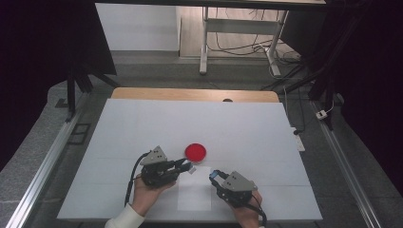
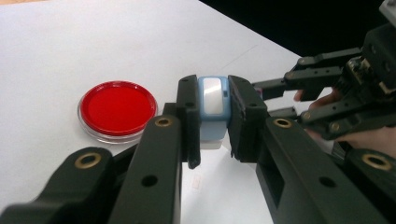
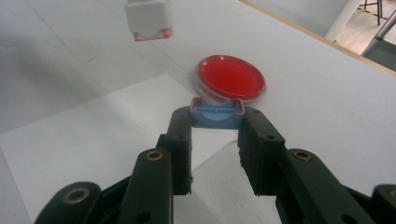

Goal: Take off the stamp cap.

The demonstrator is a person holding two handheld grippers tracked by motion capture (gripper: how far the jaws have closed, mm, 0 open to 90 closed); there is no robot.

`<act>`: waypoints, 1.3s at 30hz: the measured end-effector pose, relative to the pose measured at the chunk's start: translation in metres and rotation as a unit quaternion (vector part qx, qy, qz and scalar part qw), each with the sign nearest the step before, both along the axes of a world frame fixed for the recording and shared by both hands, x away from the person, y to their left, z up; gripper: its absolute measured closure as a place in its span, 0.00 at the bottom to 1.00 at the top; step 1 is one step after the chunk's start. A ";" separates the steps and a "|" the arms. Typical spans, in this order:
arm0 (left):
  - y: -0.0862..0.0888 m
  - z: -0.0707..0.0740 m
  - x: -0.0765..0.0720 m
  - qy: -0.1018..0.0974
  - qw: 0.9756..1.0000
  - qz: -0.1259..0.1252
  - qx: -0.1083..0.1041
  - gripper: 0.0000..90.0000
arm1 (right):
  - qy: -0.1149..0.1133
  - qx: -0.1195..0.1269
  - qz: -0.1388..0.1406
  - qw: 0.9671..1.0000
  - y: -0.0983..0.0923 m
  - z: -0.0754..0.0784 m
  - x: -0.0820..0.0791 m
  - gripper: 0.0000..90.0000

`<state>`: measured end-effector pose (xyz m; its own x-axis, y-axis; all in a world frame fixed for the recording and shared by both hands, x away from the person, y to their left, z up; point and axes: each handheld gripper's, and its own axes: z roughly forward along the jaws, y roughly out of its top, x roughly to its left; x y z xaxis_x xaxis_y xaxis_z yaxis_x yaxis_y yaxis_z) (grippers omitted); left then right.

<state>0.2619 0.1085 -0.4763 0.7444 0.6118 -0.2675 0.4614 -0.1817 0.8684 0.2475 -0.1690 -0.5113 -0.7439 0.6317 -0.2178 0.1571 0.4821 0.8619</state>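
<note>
2 blue pieces [image 2: 212, 112] [image 3: 217, 113], 1 red dish [image 1: 195, 151].

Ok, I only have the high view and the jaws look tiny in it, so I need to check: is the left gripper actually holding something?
Observer: Yes, the left gripper is shut on a pale blue block with a white face.
Operator: And the right one?
Observer: The right gripper is shut on a small blue cap, with its hollow side showing.
Operator: Anything about the red dish?
Observer: The red dish has a clear rim around its red centre.
</note>
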 end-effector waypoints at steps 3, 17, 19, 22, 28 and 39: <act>0.000 0.000 0.000 0.000 1.000 0.000 0.001 0.84 | -0.004 -0.001 -0.009 1.000 -0.010 0.003 0.000 0.73; 0.000 0.000 0.000 0.001 1.000 0.000 0.003 0.84 | -0.010 0.008 -0.066 0.998 -0.063 0.011 0.002 0.73; 0.000 0.000 0.000 0.000 1.000 0.000 0.003 0.84 | -0.010 0.007 -0.072 0.997 -0.069 0.010 0.001 0.73; 0.001 0.000 0.000 0.000 1.000 0.000 0.003 0.84 | -0.011 0.005 -0.082 0.997 -0.080 0.011 0.000 0.73; 0.001 0.000 0.000 0.000 1.000 0.001 0.004 0.84 | -0.011 0.010 -0.102 0.995 -0.100 0.012 0.000 0.73; 0.004 0.001 0.002 0.000 1.000 0.001 -0.005 0.84 | -0.003 0.017 -0.129 0.991 -0.123 0.012 0.006 0.73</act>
